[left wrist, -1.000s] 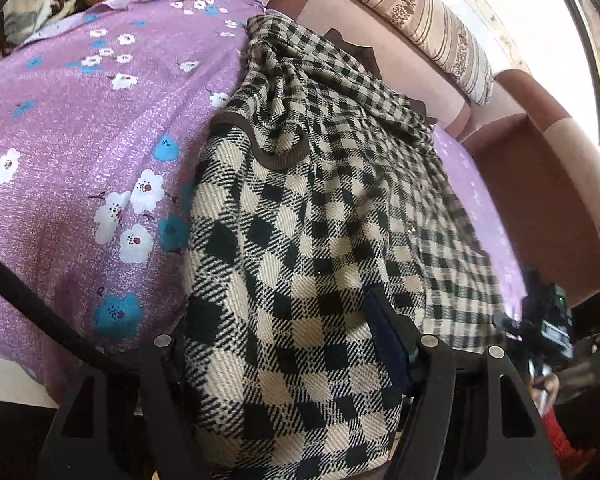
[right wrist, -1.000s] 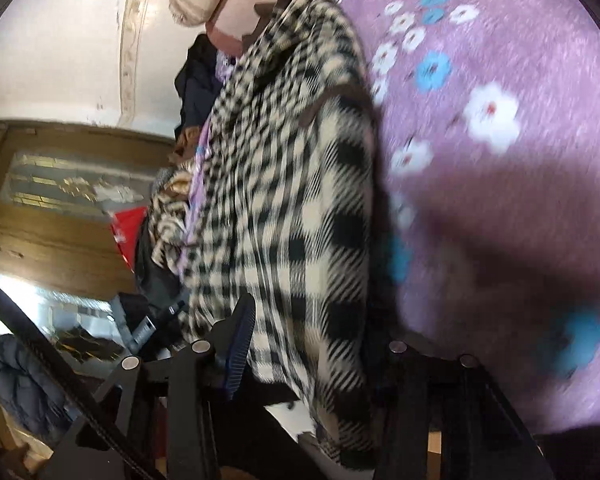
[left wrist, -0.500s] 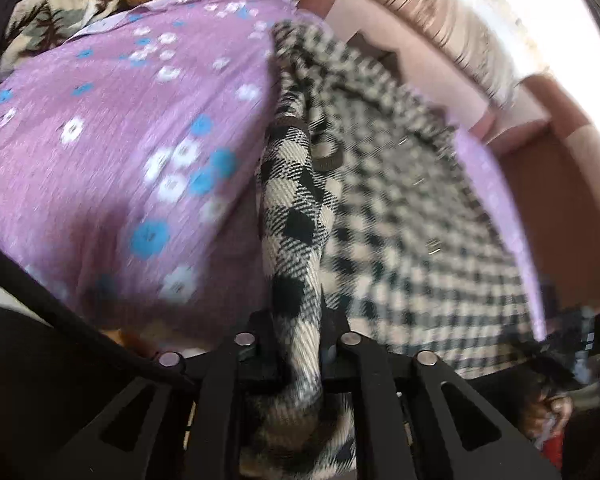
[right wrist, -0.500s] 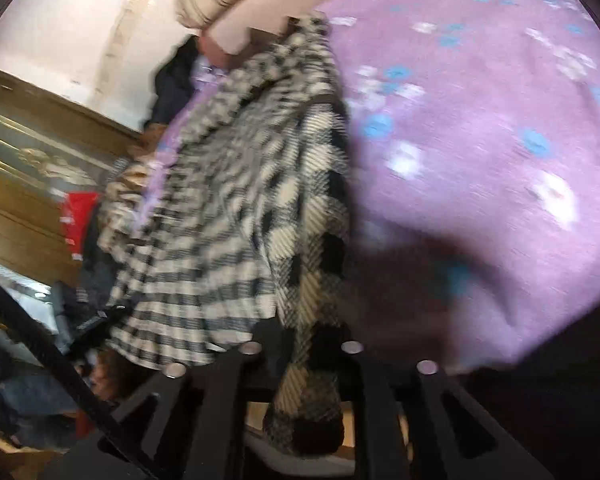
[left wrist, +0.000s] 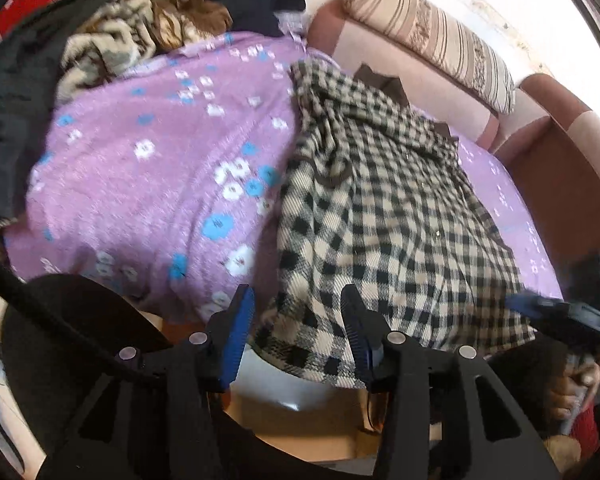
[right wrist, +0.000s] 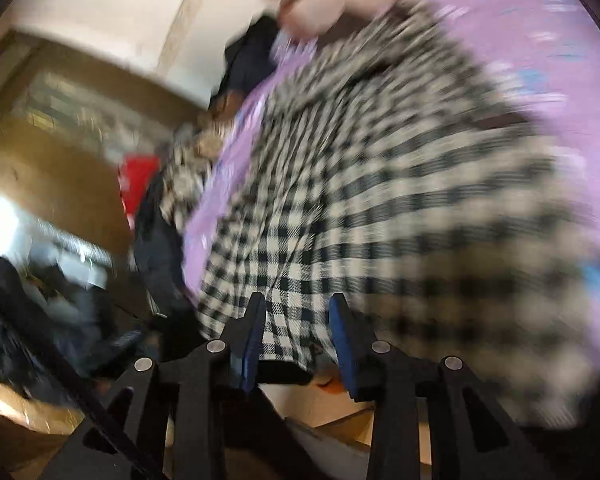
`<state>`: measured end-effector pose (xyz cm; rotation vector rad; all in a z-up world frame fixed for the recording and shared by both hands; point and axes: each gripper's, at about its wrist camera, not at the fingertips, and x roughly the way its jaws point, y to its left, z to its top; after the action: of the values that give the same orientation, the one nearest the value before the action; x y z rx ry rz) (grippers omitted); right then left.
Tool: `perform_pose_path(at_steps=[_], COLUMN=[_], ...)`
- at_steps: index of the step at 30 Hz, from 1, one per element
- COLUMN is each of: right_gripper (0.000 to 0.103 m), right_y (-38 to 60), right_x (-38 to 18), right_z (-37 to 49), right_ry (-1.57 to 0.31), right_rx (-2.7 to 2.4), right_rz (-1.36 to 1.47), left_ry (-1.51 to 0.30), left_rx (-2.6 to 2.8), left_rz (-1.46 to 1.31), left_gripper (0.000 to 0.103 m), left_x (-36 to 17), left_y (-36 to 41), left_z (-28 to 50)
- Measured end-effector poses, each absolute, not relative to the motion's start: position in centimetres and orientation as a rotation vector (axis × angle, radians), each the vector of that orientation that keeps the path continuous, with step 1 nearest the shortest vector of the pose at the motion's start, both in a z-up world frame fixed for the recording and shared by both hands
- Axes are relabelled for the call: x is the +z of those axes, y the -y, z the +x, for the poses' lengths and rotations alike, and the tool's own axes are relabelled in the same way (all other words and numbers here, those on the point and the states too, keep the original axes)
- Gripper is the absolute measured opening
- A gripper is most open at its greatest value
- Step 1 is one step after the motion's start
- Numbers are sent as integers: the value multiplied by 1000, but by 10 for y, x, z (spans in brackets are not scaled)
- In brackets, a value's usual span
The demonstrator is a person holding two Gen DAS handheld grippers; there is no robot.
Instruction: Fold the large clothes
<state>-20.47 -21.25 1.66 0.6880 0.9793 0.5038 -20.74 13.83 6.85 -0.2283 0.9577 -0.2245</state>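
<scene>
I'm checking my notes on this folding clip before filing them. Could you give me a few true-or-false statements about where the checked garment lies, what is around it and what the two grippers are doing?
1. The checked garment lies on a purple flowered sheet. True.
2. The left gripper is clamped on the garment's hem. False: its jaws stand apart, having just been opening, and the pads do not press the cloth.
3. A striped cushion rests on the pink sofa back beyond the garment. True.
4. The right gripper holds a red towel. False: it holds nothing; the checked hem only shows between its open jaws, which have just been opening.
5. The garment is folded into a small square. False: it lies spread out lengthwise.
</scene>
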Motion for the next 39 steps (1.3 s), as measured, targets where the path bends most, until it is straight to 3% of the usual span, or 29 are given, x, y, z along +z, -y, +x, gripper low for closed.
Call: perform_pose_path(at_steps=[4,9,10,11,12,16,19,26,30,31,32,33,34,35,36,39], right_gripper=[36,34,30,12,7,6,6,2,3,5,16,42,54,64,64,64], right_y=[162,129,125,123,124,140,163,196,227,241,254,265,285,297,307,334], right_x=[-15,-34,-36,-36,-36,-18,-8,-28,2,12,22,27,34,37,36,21], right_z=[-146,-137,-138,-143,-146,-167,-188,-209,-222,-224,-224,-223,-222,-219,-216,-203], right_ry=[-1090,-1124,-1123,-1130,-1133,-1083,-1068,-1129,-1020,-988,-960,-942,-907,-893,-896,-947], right_rx=[525,597,599,593,582,517,459,349,295,268,233,206,152,114,92,50], right_rz=[633,634,622,609,597,550,522,516,492,488,487,488,493,502,511,566], left_ry=[-930,-917,-916,-913,-910,-885,-867,-992,-1044,-1037,-1022,-980,-952,-931,-914,-940], left_rx=[-193,-177,-179,-182,-187,-228,-265,-152,-71,-83,-91,-98,-95,-91,-91,-110], left_rz=[-236,-272,-274,-274,-271,-224,-172,-37,-87,-113,-132,-159,-169,-175,-185,-226], left_gripper=[45,45,45,45,45,45,53,55,40,40,40,44,48,60,72,77], left_x=[75,75,75,76,77,87,89,35,23,29,34,45,52,57,60,51], left_y=[-147,-159,-159,-157,-155,-132,-106,-63,-87,-95,-100,-111,-119,-126,-132,-144], left_z=[-214,-211,-208,-204,-200,-182,-168,-122,-125,-129,-133,-140,-144,-145,-144,-132])
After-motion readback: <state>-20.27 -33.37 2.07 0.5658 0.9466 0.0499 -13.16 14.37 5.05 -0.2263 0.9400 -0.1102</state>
